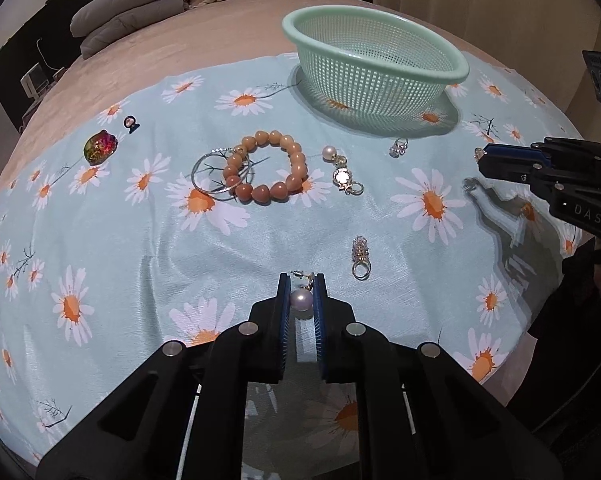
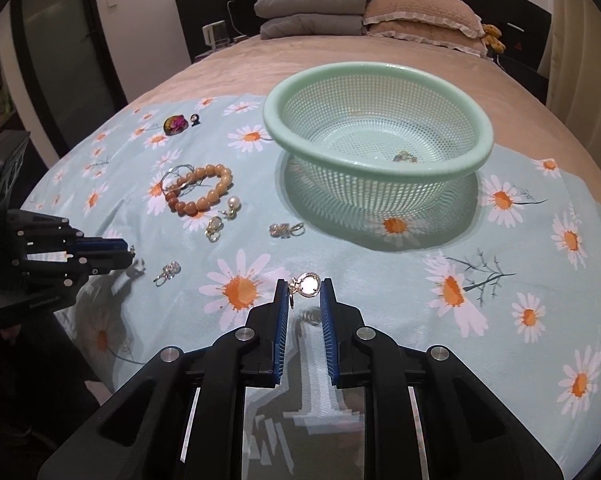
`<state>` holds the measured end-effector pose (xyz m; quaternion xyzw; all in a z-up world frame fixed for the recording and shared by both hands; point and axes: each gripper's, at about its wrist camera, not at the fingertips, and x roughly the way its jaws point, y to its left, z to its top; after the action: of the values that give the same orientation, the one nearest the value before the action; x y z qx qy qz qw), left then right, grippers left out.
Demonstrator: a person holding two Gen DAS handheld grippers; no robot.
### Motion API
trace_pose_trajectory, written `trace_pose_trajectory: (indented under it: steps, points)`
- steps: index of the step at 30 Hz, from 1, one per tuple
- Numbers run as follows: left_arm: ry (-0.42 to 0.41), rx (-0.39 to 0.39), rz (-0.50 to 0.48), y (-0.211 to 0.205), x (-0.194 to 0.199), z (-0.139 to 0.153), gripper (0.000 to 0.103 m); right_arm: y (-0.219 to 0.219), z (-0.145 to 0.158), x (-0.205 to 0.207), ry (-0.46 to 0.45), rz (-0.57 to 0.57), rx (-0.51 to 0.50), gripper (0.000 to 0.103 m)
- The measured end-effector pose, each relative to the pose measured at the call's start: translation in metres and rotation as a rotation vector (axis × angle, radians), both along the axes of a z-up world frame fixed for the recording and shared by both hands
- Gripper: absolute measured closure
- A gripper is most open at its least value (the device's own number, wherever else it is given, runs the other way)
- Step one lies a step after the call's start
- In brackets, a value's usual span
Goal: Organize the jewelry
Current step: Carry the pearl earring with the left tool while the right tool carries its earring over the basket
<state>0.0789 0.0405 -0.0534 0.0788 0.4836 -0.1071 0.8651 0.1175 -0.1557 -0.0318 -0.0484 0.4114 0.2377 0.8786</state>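
Progress looked early: only one small piece (image 2: 405, 156) lay in the green mesh basket (image 2: 380, 76), too small to identify. Left tongs (image 1: 302, 280) were pinching a pearl earring (image 1: 301, 300), pearl w/ gold post sticking up between the blue pads, low over the daisy cloth (image 1: 100, 240) on the bed, well short of the basket. Right tongs (image 2: 304, 282) pinched a round gold-rimmed charm (image 2: 309, 284) at the tips, w/ a small link hanging on the left pad side; basket sat ahead & to the right. Both pieces probably go in the basket next.

Left on the cloth, approx. 7 pieces:
- orange bead bracelet (image 1: 266, 166), heart-ish beads, glossy, overlapping a thin silver hoop (image 1: 220, 176)
- 2nd pearl earring w/ gold charm (image 1: 340, 172) just beside the bracelet
- crystal drop earring (image 1: 360, 258) near the left tongs
- small clear-stone earring (image 1: 398, 148) near the basket
- iridescent red-green stone (image 1: 100, 147) & a tiny dark clip (image 1: 130, 124), far side, well apart from the rest

So most of the sorting was still left to do.
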Motion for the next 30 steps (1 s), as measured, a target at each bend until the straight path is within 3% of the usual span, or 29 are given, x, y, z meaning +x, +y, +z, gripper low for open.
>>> trace_pose_trajectory:
  steps: [12, 19, 30]
  points:
    - [-0.126, -0.036, -0.032, -0.006, 0.039, 0.07, 0.091, -0.035, 0.07, 0.02, -0.143, -0.047, -0.018, 0.088]
    - [-0.192, -0.029, -0.041, -0.022, 0.073, 0.104, 0.091, -0.041, 0.094, 0.042, -0.192, -0.055, -0.02, 0.087]
    - [-0.164, -0.05, -0.099, -0.056, 0.123, 0.098, 0.091, -0.04, 0.089, 0.083, -0.179, -0.05, -0.025, 0.087]
